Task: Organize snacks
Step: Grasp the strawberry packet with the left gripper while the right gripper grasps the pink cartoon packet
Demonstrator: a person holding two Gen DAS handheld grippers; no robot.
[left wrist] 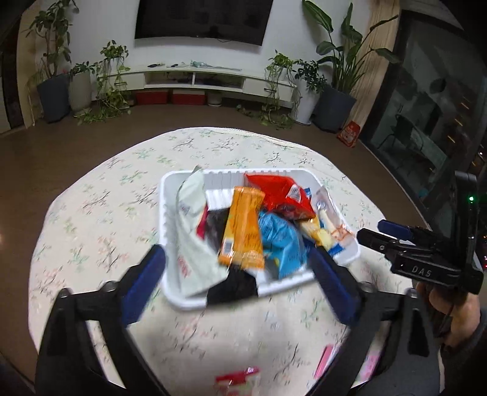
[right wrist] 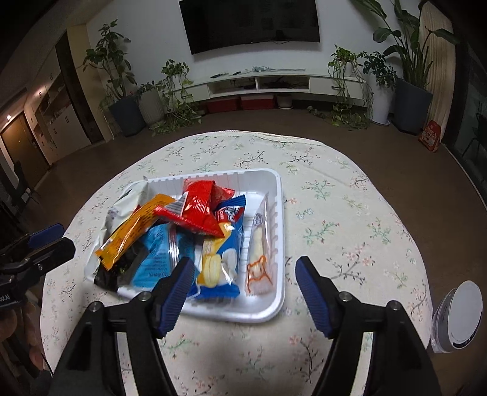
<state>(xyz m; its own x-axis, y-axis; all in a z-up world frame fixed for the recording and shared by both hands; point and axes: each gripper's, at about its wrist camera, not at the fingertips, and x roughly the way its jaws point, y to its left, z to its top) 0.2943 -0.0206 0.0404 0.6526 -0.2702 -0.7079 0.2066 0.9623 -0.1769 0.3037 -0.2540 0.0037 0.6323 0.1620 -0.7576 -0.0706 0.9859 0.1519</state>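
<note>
The room fills the upper half of both views: a white wall with a dark television (right wrist: 249, 24) at top centre, a long low white shelf unit (right wrist: 274, 83) under it, potted plants (right wrist: 121, 76) at the upper left and upper right, and brown floor (right wrist: 395, 146) around the bench. The round bench (right wrist: 350, 213), under a pale cloth printed with small flowering sprigs, takes up the middle and lower part of each frame. A white tray (right wrist: 275, 195) sits at centre of the bench, heaped with snack packets: a red packet (right wrist: 197, 207) toward the far side, an orange packet (right wrist: 137, 231) lying slantwise left of centre, a blue packet (right wrist: 158, 259) beneath it, and a clear-wrapped pale snack (right wrist: 258, 252) along the tray's right wall. A white round device (right wrist: 456, 316) shows at the right edge of the right wrist view. In the lower part of each view, the left claw (left wrist: 237, 283) is spread very wide and the right claw (right wrist: 245, 292) stands well apart; neither holds anything. More packets (left wrist: 240, 380) lie blurred at the bottom of the left wrist view.
</note>
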